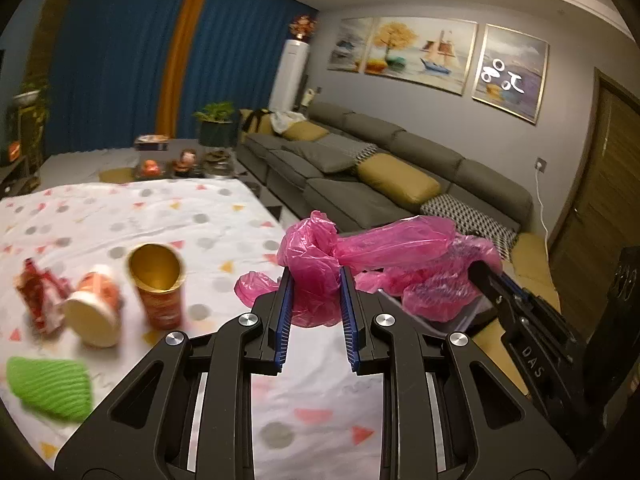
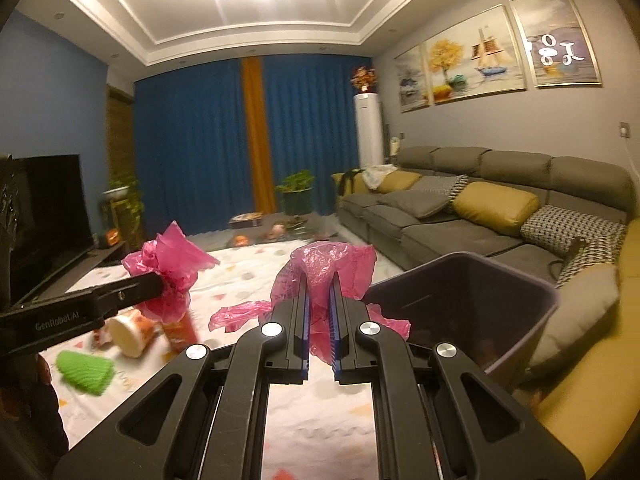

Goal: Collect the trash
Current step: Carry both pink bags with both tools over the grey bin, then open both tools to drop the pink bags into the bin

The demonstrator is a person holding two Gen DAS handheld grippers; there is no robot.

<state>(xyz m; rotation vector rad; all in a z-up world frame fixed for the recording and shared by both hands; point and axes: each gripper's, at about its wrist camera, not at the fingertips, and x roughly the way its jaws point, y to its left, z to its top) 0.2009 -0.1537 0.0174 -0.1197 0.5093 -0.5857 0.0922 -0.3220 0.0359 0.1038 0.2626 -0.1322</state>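
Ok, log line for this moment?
left claw: shut on bag | right claw: shut on bag | bin: unlined | cups: on table

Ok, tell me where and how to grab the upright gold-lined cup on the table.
Grip the upright cup across its red side wall, just below the open rim, coming in level from the near table edge. It is a tall, narrow cylinder with its mouth up, so a side pinch suits it. Stay off its left: the tipped paper cup lies close there. Both hand-held grippers currently hold the pink bag.
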